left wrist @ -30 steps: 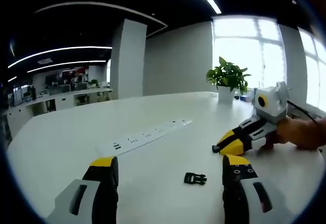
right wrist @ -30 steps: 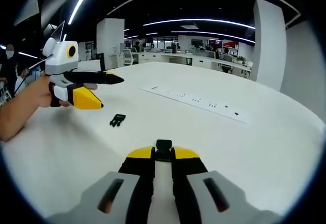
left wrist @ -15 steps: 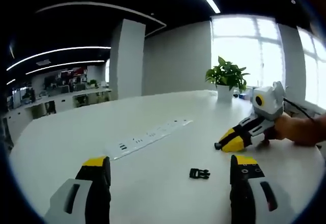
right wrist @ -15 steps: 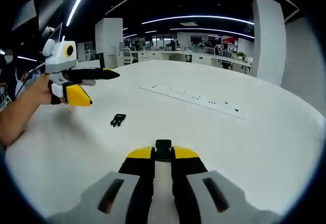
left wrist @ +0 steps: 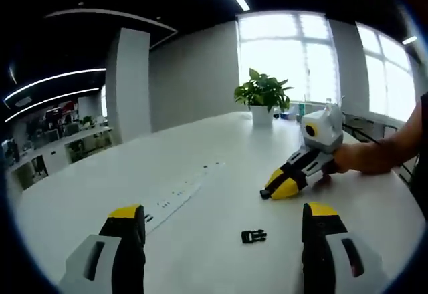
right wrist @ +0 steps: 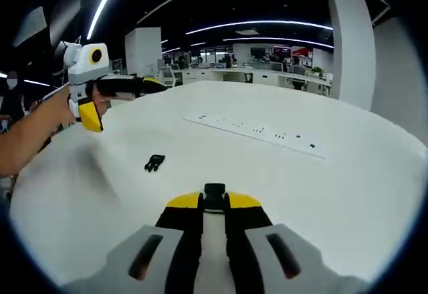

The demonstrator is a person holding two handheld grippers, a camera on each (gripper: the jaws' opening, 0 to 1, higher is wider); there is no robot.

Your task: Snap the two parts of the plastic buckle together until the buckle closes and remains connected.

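On the white tabletop [left wrist: 200, 154], between the two raised jaws of the left gripper [left wrist: 224, 230] in the left gripper view, lies a small black plastic buckle part with short prongs [left wrist: 253, 236], flat on the surface and free of any grip; the right gripper view shows the same piece [right wrist: 154, 164] lying well ahead and to the left. The other small black plastic buckle part [right wrist: 215, 197] sits pinched between the yellow tips of the right gripper [right wrist: 214, 204], whose jaws are pressed close on it, so only its blunt end shows above them. The left gripper's jaws stand spread wide apart with nothing between them, and in the right gripper view it [right wrist: 150, 87] hangs above the table, held by a person's hand [right wrist: 57, 117]. In the left gripper view the right gripper [left wrist: 274, 188] rests low near the table beyond the loose part, with a hand [left wrist: 361, 159] behind it. A long white strip with dark slots [left wrist: 177, 194] lies flush in the tabletop, left of the loose piece, and a green potted plant in a white pot [left wrist: 262, 97] stands at the table's far edge before bright windows [left wrist: 287, 53]. Nothing lies between the two buckle parts.
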